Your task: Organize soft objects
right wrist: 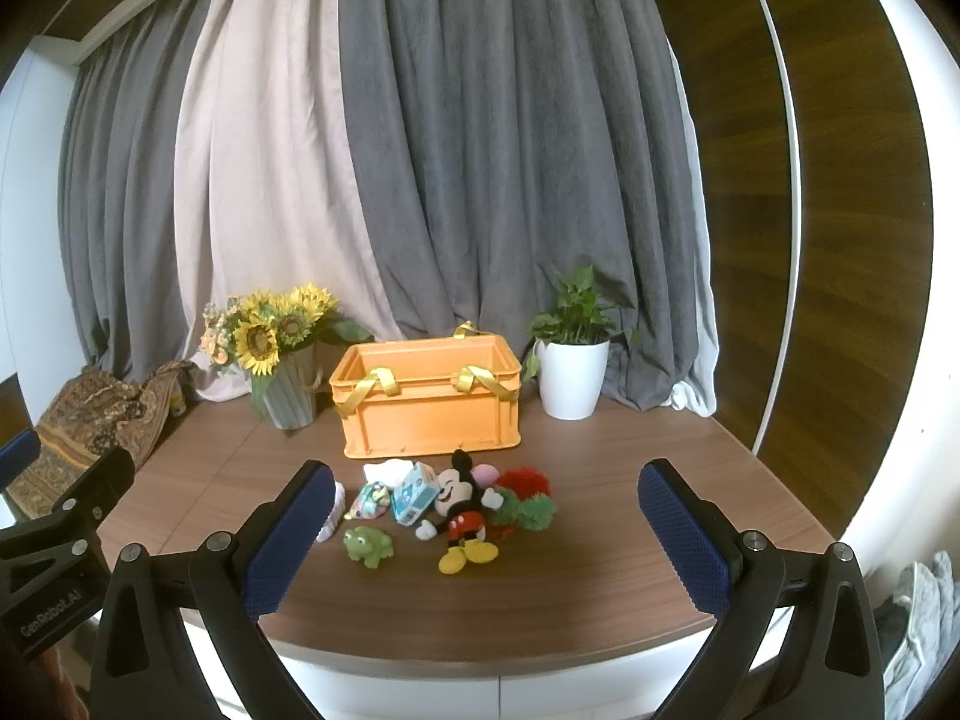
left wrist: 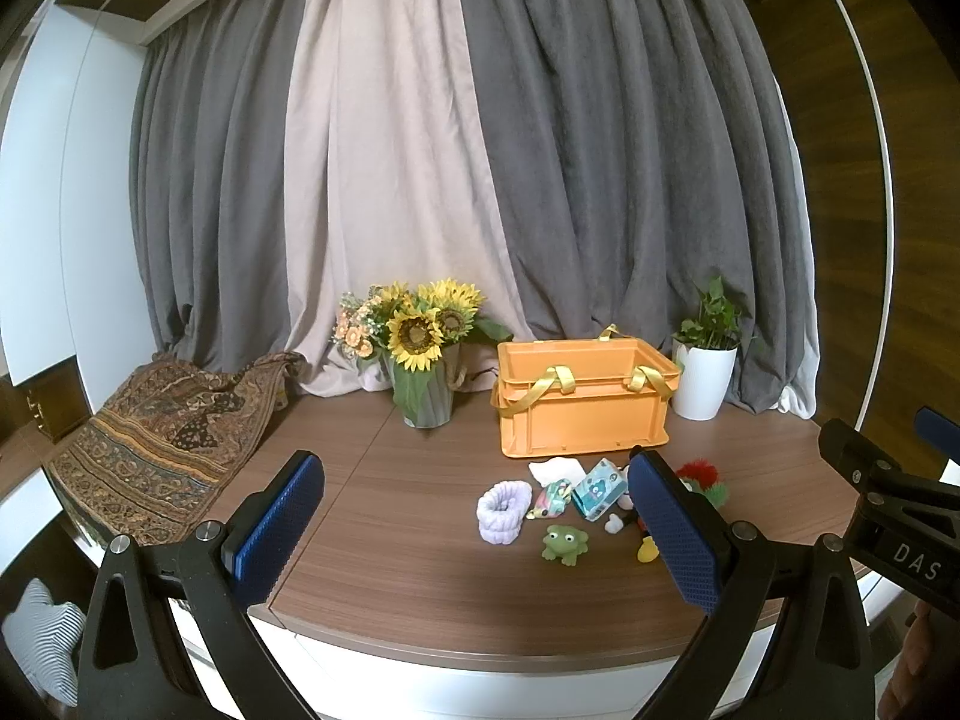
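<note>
Grey and pale curtains behind brown wooden table [right wrist: 600, 540]. Left gripper [left wrist: 480, 528] jaws spread wide, holding nothing; right gripper [right wrist: 486, 534] likewise wide, empty. Orange crate [right wrist: 429, 414] beyond both jaws. Soft toys clustered between right jaws, ahead of tips: Mickey plush [right wrist: 462, 510], green frog [right wrist: 367, 545], blue pack [right wrist: 413, 493], red-green fluffy toy [right wrist: 528, 501]. Lilac scrunchie [left wrist: 504, 509] between left jaws.
</note>
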A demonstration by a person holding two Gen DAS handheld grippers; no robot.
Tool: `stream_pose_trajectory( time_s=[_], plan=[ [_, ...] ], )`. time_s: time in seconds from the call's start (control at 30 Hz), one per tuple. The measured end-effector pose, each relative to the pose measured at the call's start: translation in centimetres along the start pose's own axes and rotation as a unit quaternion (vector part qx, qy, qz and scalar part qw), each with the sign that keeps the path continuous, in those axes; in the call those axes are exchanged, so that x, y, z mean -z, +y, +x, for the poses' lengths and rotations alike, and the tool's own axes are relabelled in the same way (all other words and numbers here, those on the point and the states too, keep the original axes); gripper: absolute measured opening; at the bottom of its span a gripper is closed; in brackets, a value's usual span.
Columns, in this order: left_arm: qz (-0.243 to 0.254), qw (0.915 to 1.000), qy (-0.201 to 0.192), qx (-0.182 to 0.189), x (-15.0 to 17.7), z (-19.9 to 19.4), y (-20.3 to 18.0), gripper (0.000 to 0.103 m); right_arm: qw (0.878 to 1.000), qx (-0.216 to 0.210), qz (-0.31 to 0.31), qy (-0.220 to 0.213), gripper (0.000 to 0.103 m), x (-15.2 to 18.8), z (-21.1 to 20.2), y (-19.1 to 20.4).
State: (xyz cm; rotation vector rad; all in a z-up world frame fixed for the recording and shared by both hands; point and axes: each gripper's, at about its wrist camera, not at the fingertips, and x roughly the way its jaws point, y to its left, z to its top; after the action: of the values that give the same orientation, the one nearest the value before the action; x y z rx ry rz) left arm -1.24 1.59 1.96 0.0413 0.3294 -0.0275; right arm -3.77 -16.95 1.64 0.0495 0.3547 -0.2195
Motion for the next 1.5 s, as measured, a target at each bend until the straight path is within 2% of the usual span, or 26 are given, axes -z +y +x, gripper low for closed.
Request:
stream_pose_trajectory(
  time_s=[0.9,1.1,1.23,1.5],
  plan=[
    [0.003,1.0000,0.001,-0.001,0.4,0.3,-0.9,0.103,1.000,0.000,0.000,-0.001,0.103,0.1,0.3,-0.2],
    [0.006,0.9999,0.011,-0.002,0.6,1.4,-1.7,0.103,1.000,-0.002,0.001,0.002,0.103,0.1,0.6,-0.2],
    [0.009,0.9995,0.029,0.005,1.1,2.9,-2.5,0.103,1.000,-0.005,0.001,0.012,0.103,0.4,1.6,-0.4],
    [0.019,0.9984,0.053,0.006,2.4,5.4,-4.8,0.103,0.998,-0.040,0.000,0.044,0.102,1.7,5.8,-1.9]
  ],
)
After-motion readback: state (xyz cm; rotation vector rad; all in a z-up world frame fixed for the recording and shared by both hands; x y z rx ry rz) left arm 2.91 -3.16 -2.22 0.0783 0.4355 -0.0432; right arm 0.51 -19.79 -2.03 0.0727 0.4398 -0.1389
